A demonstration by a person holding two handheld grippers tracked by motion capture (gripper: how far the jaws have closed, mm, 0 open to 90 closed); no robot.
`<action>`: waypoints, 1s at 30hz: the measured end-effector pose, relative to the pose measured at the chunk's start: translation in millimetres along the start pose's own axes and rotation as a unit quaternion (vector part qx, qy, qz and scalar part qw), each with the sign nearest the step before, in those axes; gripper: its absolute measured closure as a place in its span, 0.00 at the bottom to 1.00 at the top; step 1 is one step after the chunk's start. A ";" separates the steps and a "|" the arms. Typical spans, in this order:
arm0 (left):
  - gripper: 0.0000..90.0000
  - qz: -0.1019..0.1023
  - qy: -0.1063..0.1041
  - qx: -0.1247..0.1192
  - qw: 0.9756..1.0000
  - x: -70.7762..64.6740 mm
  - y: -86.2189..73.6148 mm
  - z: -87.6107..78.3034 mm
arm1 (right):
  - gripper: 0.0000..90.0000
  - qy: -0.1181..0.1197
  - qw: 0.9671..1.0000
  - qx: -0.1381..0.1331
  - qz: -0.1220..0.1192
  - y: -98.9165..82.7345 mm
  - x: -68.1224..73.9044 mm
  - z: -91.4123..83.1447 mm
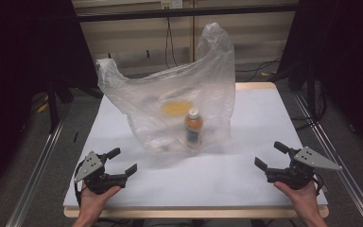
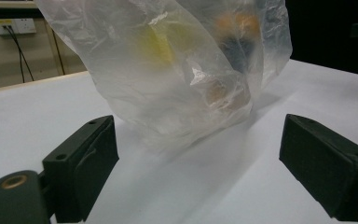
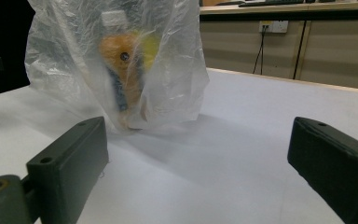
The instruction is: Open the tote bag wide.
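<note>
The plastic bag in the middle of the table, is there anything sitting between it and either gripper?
Nothing visible. Bare white table lies between the plastic bag and both the left gripper and the right gripper. Both have open jaws with nothing between them, facing the bag.

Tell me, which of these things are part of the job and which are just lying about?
Part of the job:
- plastic bag standing on the table
- bottle upright inside the bag
- yellow thing inside it, too blurred to name
- left tool and right tool, both open and short of the bag

Just there:
- wall socket
- cables
</note>
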State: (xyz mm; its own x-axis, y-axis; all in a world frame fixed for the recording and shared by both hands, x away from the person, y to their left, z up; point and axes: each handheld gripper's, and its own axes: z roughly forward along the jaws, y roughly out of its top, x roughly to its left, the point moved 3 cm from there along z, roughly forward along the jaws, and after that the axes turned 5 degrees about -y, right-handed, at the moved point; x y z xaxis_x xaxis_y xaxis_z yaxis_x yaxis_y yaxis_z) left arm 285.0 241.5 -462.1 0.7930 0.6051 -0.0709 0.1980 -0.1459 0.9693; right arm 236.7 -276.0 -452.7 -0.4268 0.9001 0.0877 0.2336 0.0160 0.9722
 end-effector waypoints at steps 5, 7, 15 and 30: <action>0.28 0.010 -0.005 0.017 1.000 -0.5 -0.6 -0.3 | 0.16 0.008 1.000 0.005 -0.003 0.1 -1.4 1.1; 0.33 0.008 -0.012 0.016 1.000 -1.9 -0.2 0.6 | 0.21 0.010 1.000 0.011 -0.003 0.5 -1.7 2.1; 0.62 -0.011 -0.036 0.029 0.999 -2.9 1.3 3.3 | 0.62 0.063 0.998 0.022 -0.008 2.7 2.9 8.5; 0.95 -0.016 -0.077 0.040 0.996 -7.0 22.0 12.1 | 1.00 0.111 0.992 0.053 -0.003 14.9 8.5 17.8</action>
State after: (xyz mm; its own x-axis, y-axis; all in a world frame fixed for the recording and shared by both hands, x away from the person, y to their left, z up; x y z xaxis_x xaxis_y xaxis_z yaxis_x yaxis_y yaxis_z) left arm 290.8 224.6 -443.2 0.8628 0.4849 -0.1428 0.2654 -0.1940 0.9444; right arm 252.1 -260.4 -441.4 -0.6080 0.7817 0.1386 0.3157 0.0778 0.9457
